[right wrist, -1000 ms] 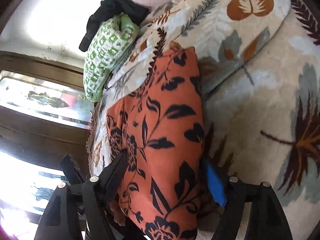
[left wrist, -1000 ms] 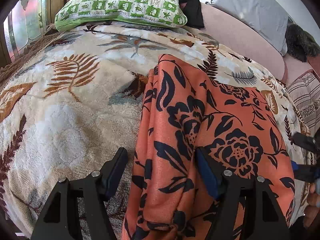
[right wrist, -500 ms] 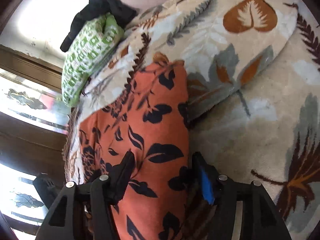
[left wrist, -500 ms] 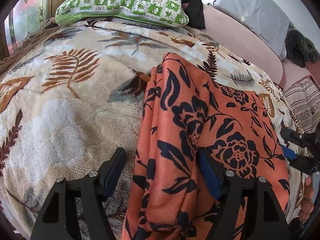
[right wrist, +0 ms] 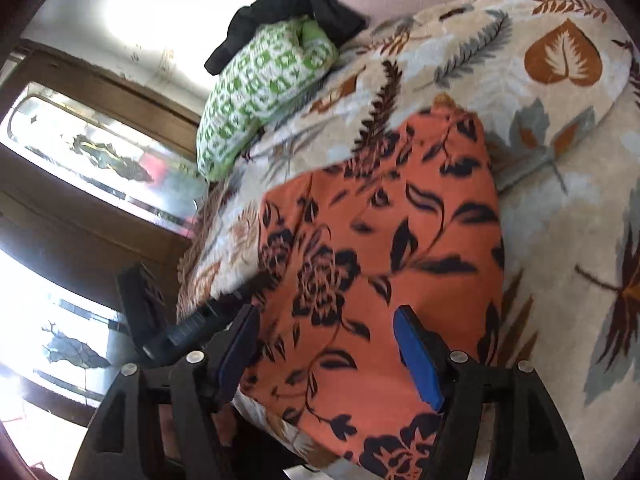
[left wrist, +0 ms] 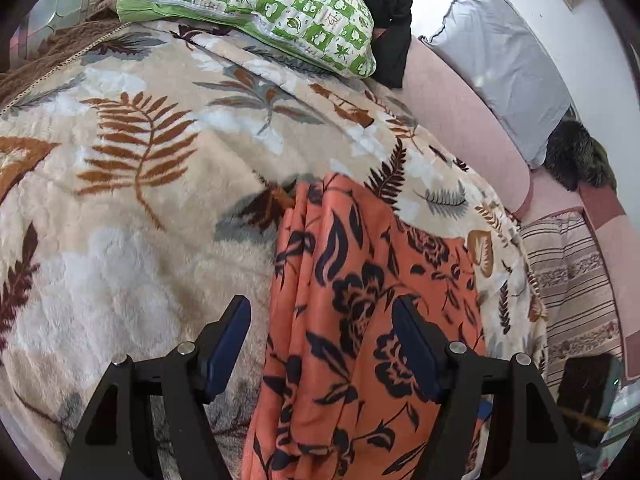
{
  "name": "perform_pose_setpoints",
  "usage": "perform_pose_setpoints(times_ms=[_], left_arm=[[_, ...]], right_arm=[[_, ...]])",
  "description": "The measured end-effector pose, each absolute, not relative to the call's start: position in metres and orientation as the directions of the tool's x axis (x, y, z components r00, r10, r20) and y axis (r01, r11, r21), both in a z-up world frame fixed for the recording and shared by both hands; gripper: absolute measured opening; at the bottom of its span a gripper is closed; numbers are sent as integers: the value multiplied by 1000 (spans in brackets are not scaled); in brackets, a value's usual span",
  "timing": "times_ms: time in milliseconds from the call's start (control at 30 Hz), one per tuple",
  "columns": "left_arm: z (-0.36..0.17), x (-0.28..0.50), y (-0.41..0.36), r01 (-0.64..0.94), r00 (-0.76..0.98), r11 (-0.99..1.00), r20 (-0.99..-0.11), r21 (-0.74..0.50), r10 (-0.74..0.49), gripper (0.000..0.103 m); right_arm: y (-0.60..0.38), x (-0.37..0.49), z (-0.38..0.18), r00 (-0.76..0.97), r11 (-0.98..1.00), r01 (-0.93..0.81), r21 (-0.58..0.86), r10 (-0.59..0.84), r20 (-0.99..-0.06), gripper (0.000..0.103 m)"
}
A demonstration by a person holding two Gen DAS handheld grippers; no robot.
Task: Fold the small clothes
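An orange garment with a dark floral print (left wrist: pixel 360 312) lies folded lengthwise on a cream leaf-patterned blanket (left wrist: pixel 132 200). It also shows in the right wrist view (right wrist: pixel 384 264). My left gripper (left wrist: pixel 322 344) is open, its jaws spread over the garment's left edge near its near end. My right gripper (right wrist: pixel 326 350) is open, its jaws spread above the garment's near end. Neither holds cloth. The left gripper's black body (right wrist: pixel 176 332) shows at the left of the right wrist view.
A green-and-white pillow (left wrist: pixel 256 4) with a black garment (left wrist: pixel 392 28) behind it lies at the far end of the bed. A pink headboard cushion (left wrist: pixel 472 128), a grey pillow (left wrist: pixel 508 60) and a striped cloth (left wrist: pixel 568 280) are to the right. Windows (right wrist: pixel 92 156) are at the left.
Both grippers have pulled back from the garment. The right gripper narrowed half a second ago and is wide open again now. The garment lies in the same place.
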State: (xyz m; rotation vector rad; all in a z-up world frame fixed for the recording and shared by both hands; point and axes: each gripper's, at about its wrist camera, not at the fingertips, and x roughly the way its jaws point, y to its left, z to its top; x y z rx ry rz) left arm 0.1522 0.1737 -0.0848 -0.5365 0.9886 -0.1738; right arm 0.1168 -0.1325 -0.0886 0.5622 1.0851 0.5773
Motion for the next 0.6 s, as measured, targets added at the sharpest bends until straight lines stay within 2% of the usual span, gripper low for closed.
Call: perform_pose_setpoints(times_ms=[67,100,133,200,267,333,367,400,467,500,600], left_arm=[[-86,174,181,-108,532,857,-758,-504,-378,74],[-91,185,185,-132,519,861,-774,-491,-363,68],[-97,195,184,-157,495,886,-811,-437,-312,61],[-122,213,183,-205,408,932,-892,-299,-196,39],[-125,215,181,-227,403,951,-909,-210,-104,17],[-114,208,183,-217,413,933,-893,-286,-178,19],[-107,201,183,-207,421,920,-879,-333,-224,32],[-99,190,183,-183,433,912,-863,-367,-260,55],[-80,162,180,-120,489,919,-828,-376,-275,72],[-70,145,178,-83,521,925,-807,-372,-278,76],[-59,104,172,-39,542,919,-781,-393,-311,81]], right_arm=[[-134,111,-93,366,721,-166,673,678,-637,73],[-134,113,-94,366,718,-167,676,681,-634,73],[-134,115,-95,357,715,-166,679,686,-634,73],[-136,115,-97,344,708,-168,686,694,-632,73],[-138,116,-100,341,703,-170,691,700,-628,73],[-139,116,-99,342,703,-173,690,700,-627,73],[-140,115,-98,345,699,-178,693,704,-621,73],[-144,112,-97,348,693,-179,698,708,-614,73],[-149,108,-93,363,682,-170,711,714,-598,73],[-152,105,-90,378,674,-174,718,719,-583,74],[-157,92,-80,404,664,-188,724,724,-559,77]])
